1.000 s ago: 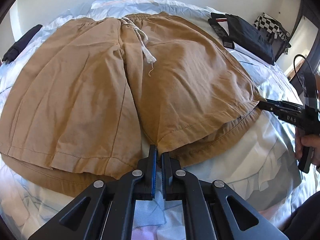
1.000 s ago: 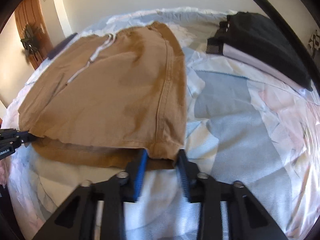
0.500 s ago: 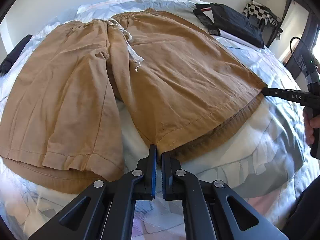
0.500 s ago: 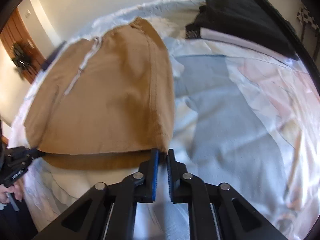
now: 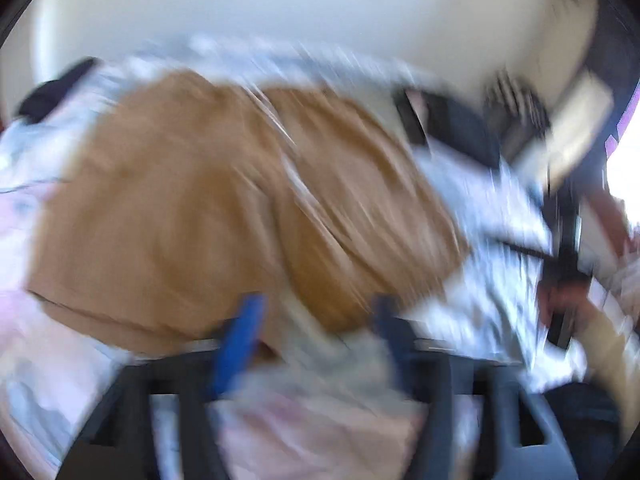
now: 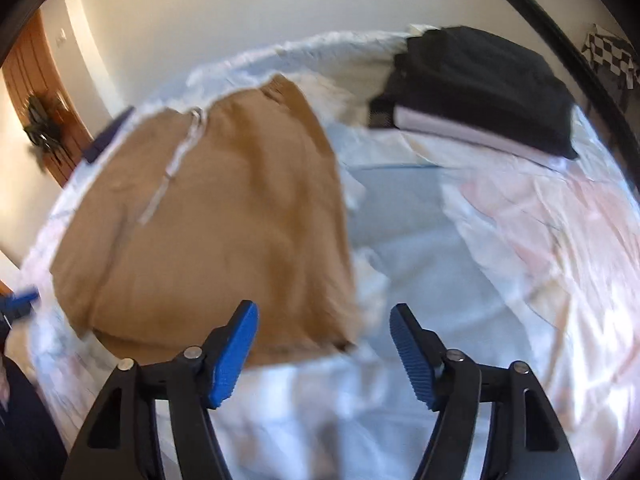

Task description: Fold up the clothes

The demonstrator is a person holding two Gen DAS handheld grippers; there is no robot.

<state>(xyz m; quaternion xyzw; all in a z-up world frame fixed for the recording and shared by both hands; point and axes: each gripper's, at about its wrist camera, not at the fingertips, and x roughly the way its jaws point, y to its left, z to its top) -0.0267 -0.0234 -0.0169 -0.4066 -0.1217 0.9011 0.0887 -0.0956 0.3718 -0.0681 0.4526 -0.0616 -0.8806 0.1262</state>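
Brown shorts (image 6: 208, 232) lie flat on the bed (image 6: 460, 280), released.
The jaws of the left gripper (image 5: 312, 320) and the right gripper (image 6: 324, 340) have just been opening; both stand wide with nothing between them.

Pale patterned bedsheet (image 6: 500, 248), wooden door (image 6: 28, 92), checkered item (image 6: 610, 56), cream wall (image 6: 240, 12)

The right gripper (image 6: 324, 320) has just been opening — its jaws stand wide, nothing between them. The tan shorts (image 6: 224, 216) lie flat on the bed (image 6: 460, 264); right of them, at the far edge — a folded black stack (image 6: 480, 84).
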